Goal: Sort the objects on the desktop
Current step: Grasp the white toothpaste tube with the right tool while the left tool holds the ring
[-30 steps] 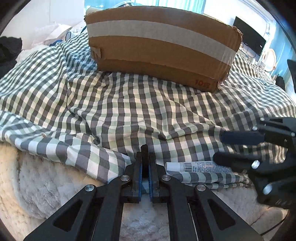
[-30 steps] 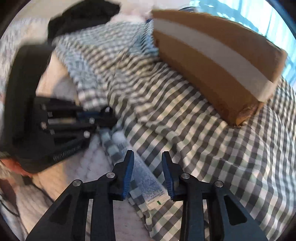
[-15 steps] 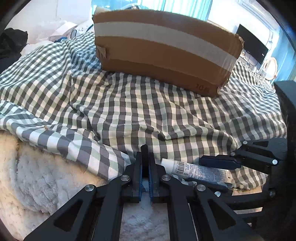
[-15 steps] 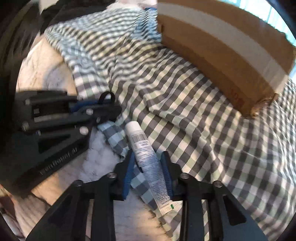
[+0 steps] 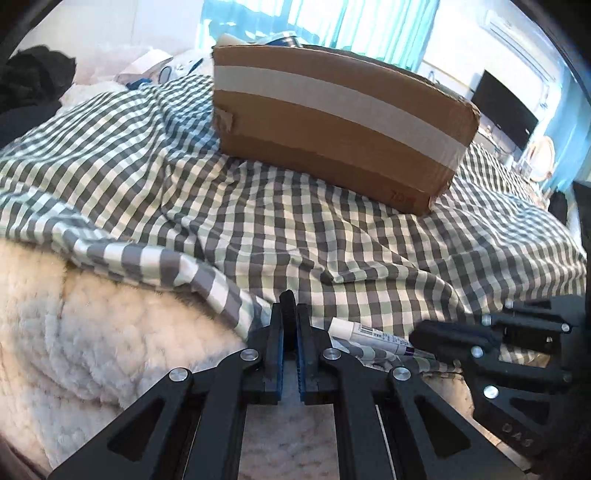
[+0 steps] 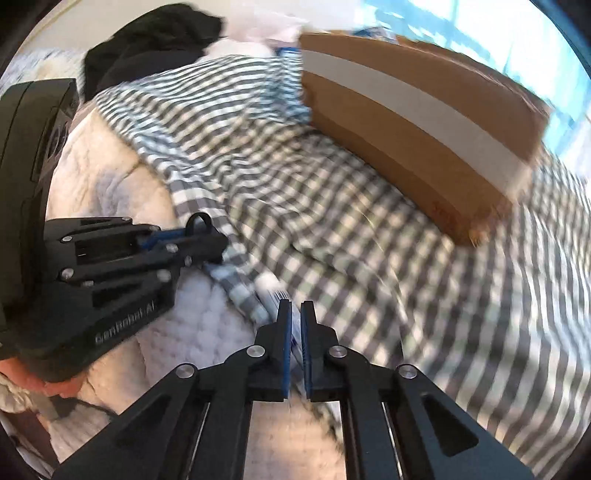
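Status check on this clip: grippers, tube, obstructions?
Left gripper shut on a small black ring. Right gripper shut on the white tube. Cardboard box sits beyond on checked cloth; path open.

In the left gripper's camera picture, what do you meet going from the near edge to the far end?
left gripper shut on a small black ring → white tube → checked sheet → taped cardboard box → window curtains.

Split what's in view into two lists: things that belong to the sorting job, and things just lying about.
Job:
- tube, pinched in the right claw
- small black ring, held in the left claw
- box, possibly where things go

Lying about:
- checked sheet
- fleece blanket
- black clothes
- monitor
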